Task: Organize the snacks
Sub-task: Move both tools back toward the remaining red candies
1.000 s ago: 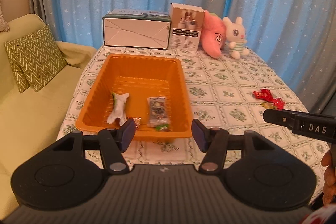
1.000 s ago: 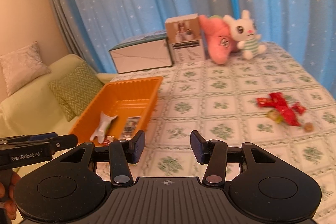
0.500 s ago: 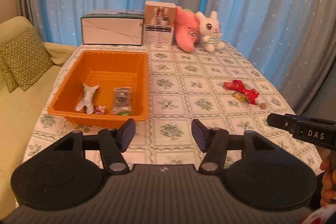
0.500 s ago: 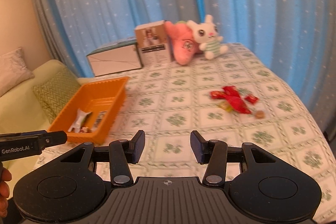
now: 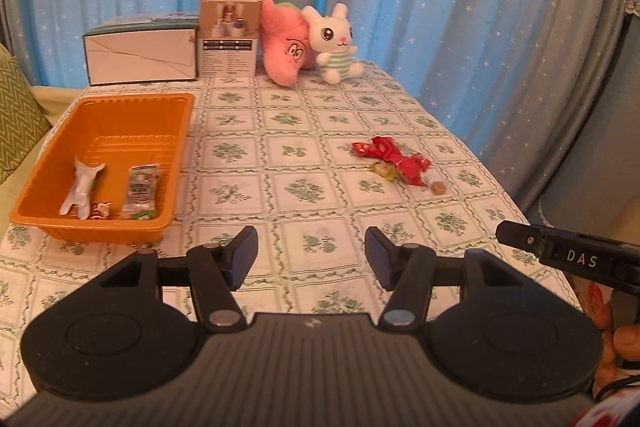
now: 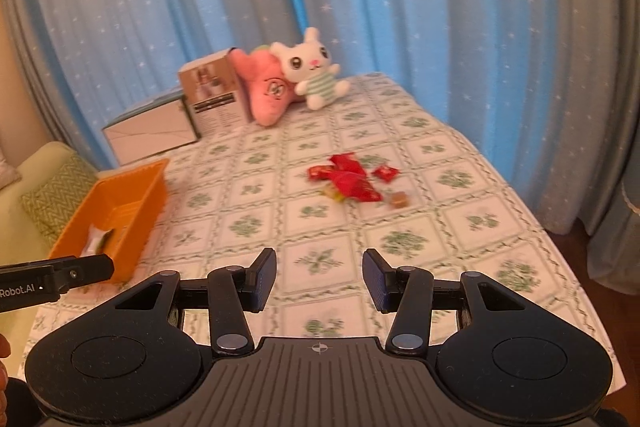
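Note:
An orange tray (image 5: 182,131) (image 6: 150,187) sits at the table's left side and holds a white wrapped snack (image 5: 82,189), a clear packet (image 5: 140,187) and small sweets (image 5: 100,210). A cluster of red wrappers (image 5: 394,157) (image 6: 350,179) lies right of centre with a yellow sweet (image 5: 382,169) and a brown cube candy (image 5: 439,188) (image 6: 400,200) beside it. My left gripper (image 5: 311,259) hangs open and empty over the near tablecloth. My right gripper (image 6: 319,279) is open and empty too, well short of the red wrappers.
At the back stand a white box (image 5: 140,55), a brown carton (image 5: 229,35), a pink plush (image 5: 286,47) and a white bunny plush (image 5: 334,45). Blue star curtains close the far side. A sofa with a patterned cushion (image 6: 56,191) lies left of the table.
Both grippers have swung rightward: the orange tray slid to the left in both views and the red wrappers came nearer the middle. Neither gripper's opening changed.

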The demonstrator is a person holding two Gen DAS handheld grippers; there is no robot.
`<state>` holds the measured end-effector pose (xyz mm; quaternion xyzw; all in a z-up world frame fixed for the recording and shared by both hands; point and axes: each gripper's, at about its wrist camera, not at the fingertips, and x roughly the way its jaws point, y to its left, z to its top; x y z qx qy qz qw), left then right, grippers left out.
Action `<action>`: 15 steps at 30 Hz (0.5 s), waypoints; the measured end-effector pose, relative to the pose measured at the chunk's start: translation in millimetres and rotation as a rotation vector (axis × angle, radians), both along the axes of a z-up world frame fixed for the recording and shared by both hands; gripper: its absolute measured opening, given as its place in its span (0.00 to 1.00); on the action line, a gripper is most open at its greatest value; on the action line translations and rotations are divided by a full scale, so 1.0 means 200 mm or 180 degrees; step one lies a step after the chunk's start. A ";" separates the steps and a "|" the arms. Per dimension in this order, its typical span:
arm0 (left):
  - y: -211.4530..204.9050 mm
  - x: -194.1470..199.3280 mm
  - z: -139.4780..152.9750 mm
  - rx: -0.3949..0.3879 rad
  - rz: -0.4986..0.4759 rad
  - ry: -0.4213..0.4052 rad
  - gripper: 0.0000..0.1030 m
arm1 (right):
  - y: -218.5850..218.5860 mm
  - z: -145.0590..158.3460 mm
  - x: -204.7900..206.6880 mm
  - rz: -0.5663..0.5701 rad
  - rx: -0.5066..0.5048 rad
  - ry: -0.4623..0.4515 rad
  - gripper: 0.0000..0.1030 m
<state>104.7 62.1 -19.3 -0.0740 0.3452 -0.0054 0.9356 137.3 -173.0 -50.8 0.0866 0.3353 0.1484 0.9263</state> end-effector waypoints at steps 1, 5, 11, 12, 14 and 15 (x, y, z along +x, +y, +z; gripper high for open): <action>-0.02 0.01 0.00 0.0003 -0.0018 0.0002 0.54 | -0.02 0.00 0.00 -0.0019 -0.0002 0.0006 0.47; -0.07 0.06 -0.01 0.0012 -0.0085 0.0009 0.54 | -0.07 -0.02 0.01 -0.0079 -0.0020 0.0021 0.47; -0.14 0.15 -0.03 0.0022 -0.0183 0.0029 0.54 | -0.14 -0.05 0.05 -0.0148 -0.0079 0.0038 0.47; -0.15 0.17 -0.03 0.0025 -0.0198 0.0035 0.54 | -0.15 -0.05 0.07 -0.0159 -0.0090 0.0044 0.47; -0.17 0.20 -0.04 0.0034 -0.0231 0.0046 0.54 | -0.17 -0.07 0.09 -0.0169 -0.0110 0.0056 0.47; -0.18 0.22 -0.05 0.0038 -0.0247 0.0054 0.54 | -0.17 -0.07 0.10 -0.0173 -0.0123 0.0065 0.47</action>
